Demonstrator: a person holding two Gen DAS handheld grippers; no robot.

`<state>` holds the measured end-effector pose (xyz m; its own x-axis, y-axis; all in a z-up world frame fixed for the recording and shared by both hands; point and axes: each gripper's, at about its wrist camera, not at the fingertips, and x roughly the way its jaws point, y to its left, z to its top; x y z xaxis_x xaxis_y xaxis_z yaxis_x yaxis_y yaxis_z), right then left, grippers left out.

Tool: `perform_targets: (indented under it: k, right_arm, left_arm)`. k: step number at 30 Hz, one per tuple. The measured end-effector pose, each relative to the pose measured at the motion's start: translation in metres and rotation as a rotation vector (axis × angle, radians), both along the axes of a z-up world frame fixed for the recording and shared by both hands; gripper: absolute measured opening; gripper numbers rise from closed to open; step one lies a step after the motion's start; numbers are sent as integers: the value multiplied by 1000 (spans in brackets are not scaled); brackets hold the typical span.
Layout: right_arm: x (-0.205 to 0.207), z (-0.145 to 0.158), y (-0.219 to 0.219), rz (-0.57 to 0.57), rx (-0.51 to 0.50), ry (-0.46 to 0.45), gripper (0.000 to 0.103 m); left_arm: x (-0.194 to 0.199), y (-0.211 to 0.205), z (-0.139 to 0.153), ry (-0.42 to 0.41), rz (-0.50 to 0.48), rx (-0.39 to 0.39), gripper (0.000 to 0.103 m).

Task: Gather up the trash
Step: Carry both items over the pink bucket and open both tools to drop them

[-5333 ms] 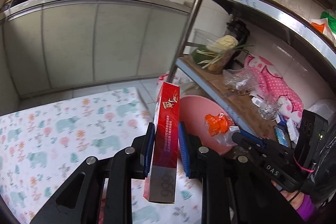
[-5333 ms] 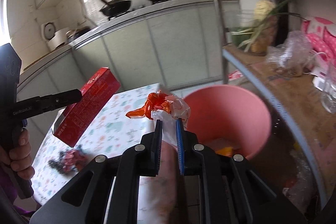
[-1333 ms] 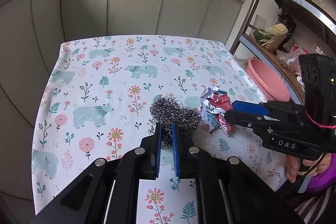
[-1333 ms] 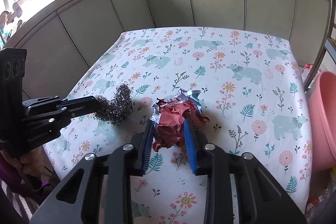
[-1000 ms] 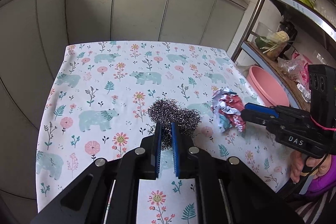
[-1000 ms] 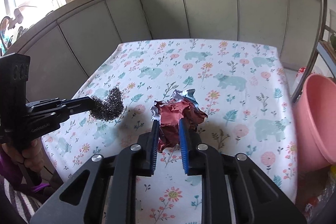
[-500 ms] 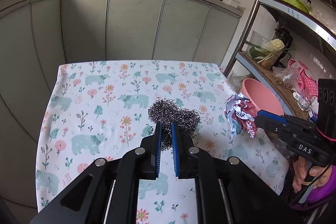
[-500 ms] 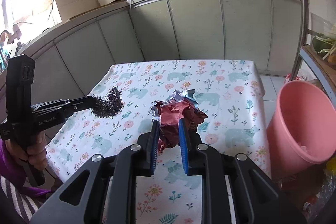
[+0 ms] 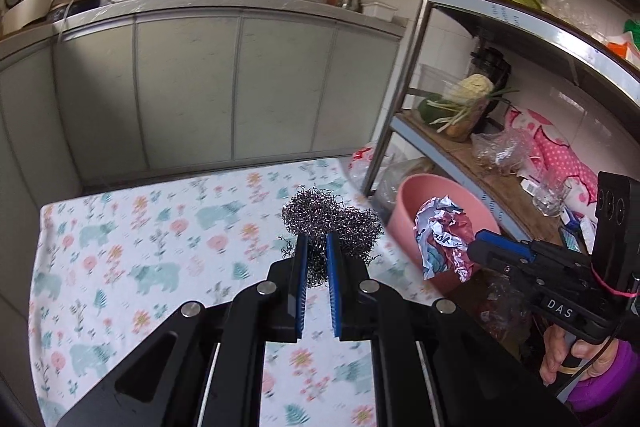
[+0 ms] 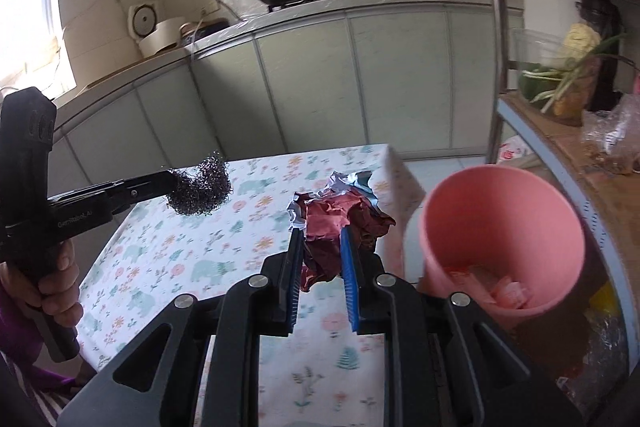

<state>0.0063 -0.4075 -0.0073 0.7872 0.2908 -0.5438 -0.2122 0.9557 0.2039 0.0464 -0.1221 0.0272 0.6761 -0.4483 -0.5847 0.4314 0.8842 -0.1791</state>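
While both tools hang above the table covered in a white cloth printed with bears and flowers (image 9: pixel 132 251), each one carries a piece of trash. The left gripper (image 9: pixel 317 259) has its blue pads clamped on a grey tangled steel-wool scouring ball (image 9: pixel 332 223), held in the air over the cloth near the table's far right corner. The right gripper (image 10: pixel 321 251) is pinched on a crumpled maroon and silver foil wrapper (image 10: pixel 336 215), held just left of the round pink plastic bin (image 10: pixel 500 227) that stands beside the table under the metal kitchen rack (image 9: pixel 500 163). Some pale and pink scraps already lie at the bottom of the bin.

Both pieces look very light. The scouring ball is springy and open in its weave, so the pads sink into it and the wire coils probably catch on the ribbed pads; on release it may cling rather than drop cleanly, and a small shake could be needed. A bite through the middle of the mass, as now, seems soundest, since loose strands at the edge could pull out. The wrapper is thin, crinkly and holds its creases; it is slippery on the foil side, so a pinch across the thick bunched centre is safer than on a loose flap. Neither is fragile. Both must yet be brought over the bin's mouth.
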Motion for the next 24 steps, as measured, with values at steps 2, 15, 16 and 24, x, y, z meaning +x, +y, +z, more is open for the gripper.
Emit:
perform_targets:
  k: [2,15,16,24]
  right_arm:
    - [0,1,-13,-30,1,-2,19]
    - [4,-7,-87,-195,-2,2,19]
    - [5,-8,-91,-203,0,5,19]
    - [18,-25,-120,-263,6,33,19]
  left_arm:
    - [4,-19,3,-9,-32,0,8]
    - [25,-129,8,-19,-205,4,9]
    - [27,-136,7,-17,-215,6,9]
    - [42,-182,-12,12,-255,26,9]
